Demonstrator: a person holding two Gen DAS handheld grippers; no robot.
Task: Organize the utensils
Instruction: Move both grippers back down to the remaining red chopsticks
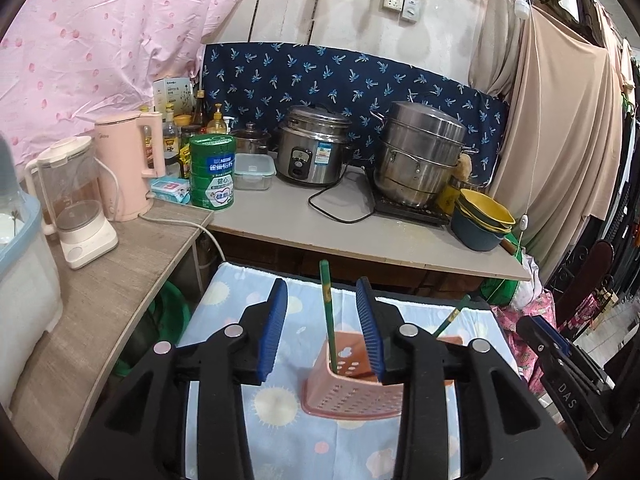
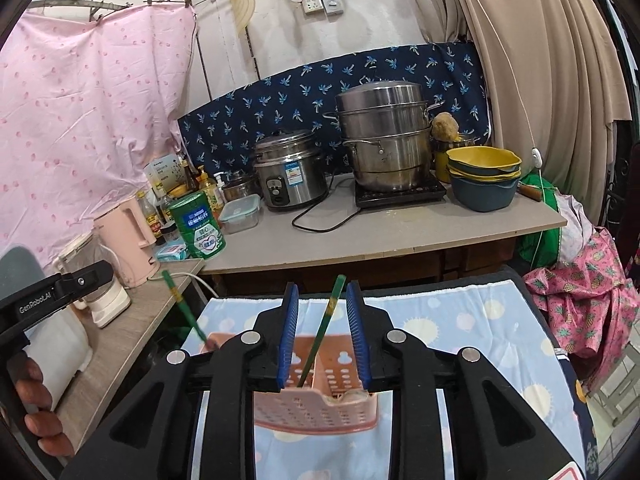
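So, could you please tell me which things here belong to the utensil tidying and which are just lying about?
Job:
pink utensil basket
two green chopsticks
left tool
right tool

Lying about:
rice cooker
steamer pot
stacked bowls
pink kettle
green tin

perforated plastic basket (image 1: 352,392); shiny steel steamer (image 1: 420,156)

The lower ends of both green chopsticks (image 1: 329,312) are hidden inside the pink basket (image 1: 352,396), whose near side is covered by the left tool (image 1: 322,332); the hand (image 2: 36,408) is cut off by the frame edge
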